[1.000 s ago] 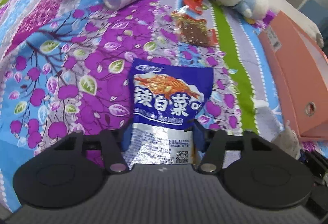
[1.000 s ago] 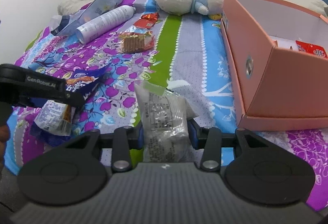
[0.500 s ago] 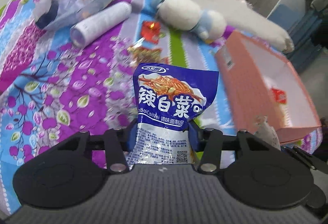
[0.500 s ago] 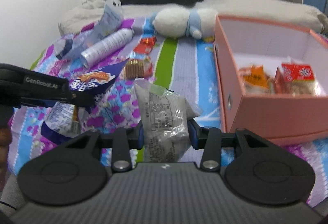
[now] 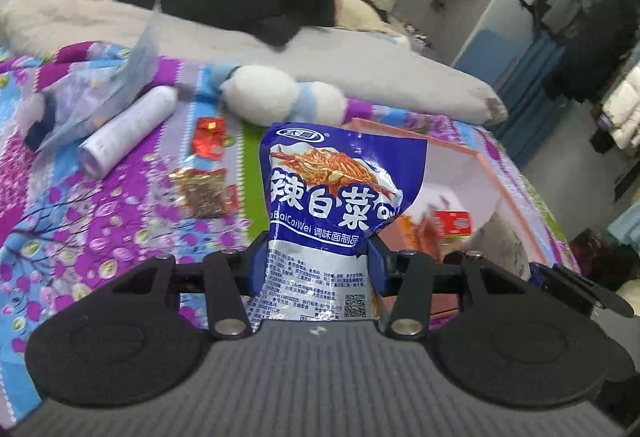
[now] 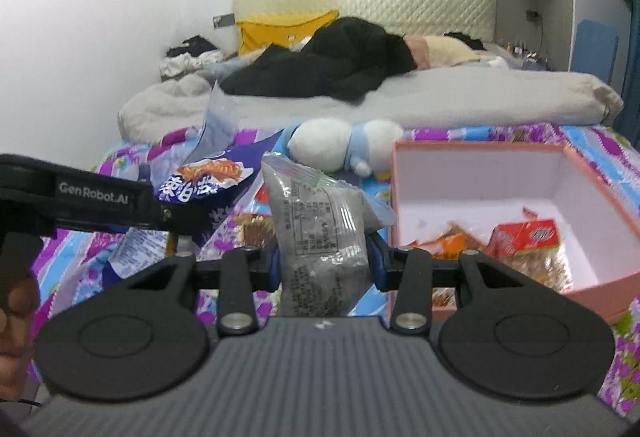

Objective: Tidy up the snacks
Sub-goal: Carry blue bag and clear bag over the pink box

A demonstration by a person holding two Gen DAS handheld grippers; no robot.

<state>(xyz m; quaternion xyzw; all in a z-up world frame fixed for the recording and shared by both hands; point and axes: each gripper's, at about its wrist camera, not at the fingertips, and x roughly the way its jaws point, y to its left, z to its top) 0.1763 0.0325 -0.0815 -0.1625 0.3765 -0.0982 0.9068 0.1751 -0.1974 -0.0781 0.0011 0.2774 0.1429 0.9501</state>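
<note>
The blue snack packet (image 5: pixel 336 205) stands upright, clenched between the pads of the left gripper (image 5: pixel 318 261) above the floral bedspread (image 5: pixel 100 221). The grey packet (image 6: pixel 320 237) is pinched in the right gripper (image 6: pixel 324 263), just left of the pink box (image 6: pixel 600 289), where red and orange snacks (image 6: pixel 524 241) lie.
</note>
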